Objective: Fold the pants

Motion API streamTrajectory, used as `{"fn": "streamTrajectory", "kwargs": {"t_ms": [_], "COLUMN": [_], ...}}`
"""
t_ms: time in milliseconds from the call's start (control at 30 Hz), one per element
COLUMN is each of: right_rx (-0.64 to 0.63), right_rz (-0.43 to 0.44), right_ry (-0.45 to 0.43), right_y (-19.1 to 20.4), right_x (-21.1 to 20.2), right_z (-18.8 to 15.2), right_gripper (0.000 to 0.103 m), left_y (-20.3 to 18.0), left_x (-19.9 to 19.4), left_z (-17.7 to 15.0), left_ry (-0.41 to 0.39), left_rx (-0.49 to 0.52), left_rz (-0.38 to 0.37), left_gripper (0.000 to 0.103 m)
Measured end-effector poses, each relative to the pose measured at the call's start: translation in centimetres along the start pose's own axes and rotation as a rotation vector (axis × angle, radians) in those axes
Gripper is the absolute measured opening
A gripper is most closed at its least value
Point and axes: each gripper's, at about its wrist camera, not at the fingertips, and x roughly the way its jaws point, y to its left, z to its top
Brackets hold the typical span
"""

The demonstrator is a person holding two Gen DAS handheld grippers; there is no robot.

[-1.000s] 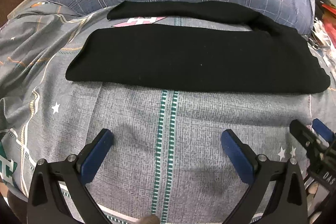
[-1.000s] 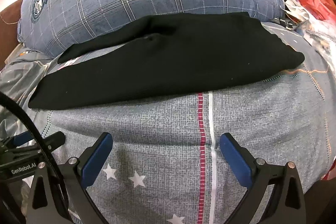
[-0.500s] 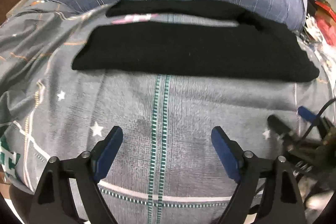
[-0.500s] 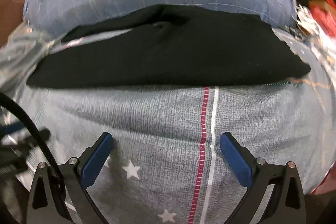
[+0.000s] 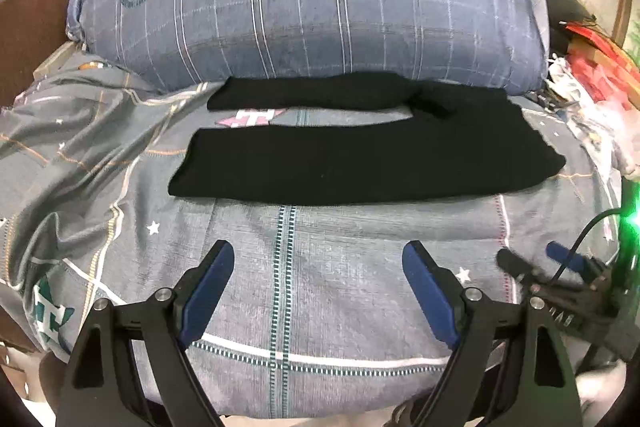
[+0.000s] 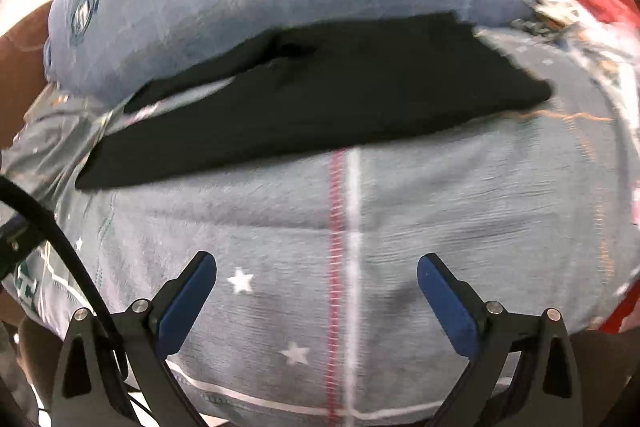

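Black pants (image 5: 360,163) lie flat across the grey bedspread (image 5: 340,267), waistband to the right and both legs stretched left, the far leg separated by a gap. In the right wrist view the pants (image 6: 320,107) fill the middle, blurred. My left gripper (image 5: 318,259) hovers over bare bedspread short of the pants, jaws apart with nothing between them. My right gripper (image 6: 316,273) is also open and empty over the bedspread, and it shows at the right edge of the left wrist view (image 5: 536,263).
A large blue plaid pillow (image 5: 312,7) sits right behind the pants. Red and white clutter (image 5: 592,79) is piled at the right of the bed. A brown headboard (image 5: 32,27) stands at the left. A black cable (image 6: 52,227) crosses the lower left of the right wrist view.
Both grippers have pulled back from the pants, which now look smaller and farther. The left jaws have narrowed slightly. The pants lie unchanged.
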Motion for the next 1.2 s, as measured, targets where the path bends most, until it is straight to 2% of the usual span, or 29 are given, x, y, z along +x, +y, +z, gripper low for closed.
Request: {"fn": "streamTrajectory", "kwargs": {"t_ms": [133,167,267,333,433,533,700,867,1033,1100,1133,1167,1200], "right_rx": [0.036,0.041,0.028,0.002,-0.042,-0.066,-0.069,-0.047,-0.013,-0.023,-0.036,-0.049,-0.059], "right_rz": [-0.034,-0.039,-0.089,-0.083,-0.077,-0.083,-0.090,-0.091,-0.089,-0.102,-0.109,-0.108,-0.100], "right_ry": [-0.117,-0.145,-0.307,-0.363,-0.315,-0.279,-0.206,-0.137,-0.084,-0.074,-0.065,-0.050,-0.033], "right_y": [-0.3,-1.1,0.0,0.0,0.2,-0.4,-1.7,-4.6,-7.9,-8.9,-9.3,-9.6,-9.9], "right_x": [-3.7,-5.1,-8.9,-10.1,-9.3,-7.4,-5.1,-3.2,-0.4,0.8,1.7,2.6,3.5], "right_z": [0.5,0.3,0.3,0.2,1.4,2.2,4.2,7.6,12.8,15.2,16.7,18.2,19.3], "right_gripper": [0.103,0.103,0.103,0.103,0.103,0.103,0.101,0.101,0.101,0.101,0.101,0.101,0.101], "left_y": [0.5,0.7,1.4,1.7,2.4,3.8,7.6,11.9,14.4,15.4,15.8,16.1,16.3], "left_x": [-2.3,-2.7,-3.4,-3.5,-2.6,-1.1,2.5,7.1,11.1,13.4,14.6,15.7,16.8], "left_z": [-0.8,-0.9,-1.4,-1.4,-0.9,-0.1,2.2,5.8,10.3,12.5,13.3,14.1,14.9], "left_ry": [-0.107,-0.122,-0.147,-0.153,-0.140,-0.116,-0.059,0.043,0.075,0.097,0.117,0.136,0.150], "left_rx": [-0.030,-0.024,-0.030,-0.038,-0.035,-0.043,-0.139,-0.226,-0.224,-0.225,-0.226,-0.228,-0.236], "left_rz": [-0.029,-0.027,-0.055,-0.067,-0.065,-0.026,-0.020,-0.102,-0.101,-0.096,-0.096,-0.109,-0.127], "left_gripper": [0.086,0.086,0.086,0.086,0.086,0.086,0.086,0.086,0.084,0.070,0.056,0.047,0.045]}}
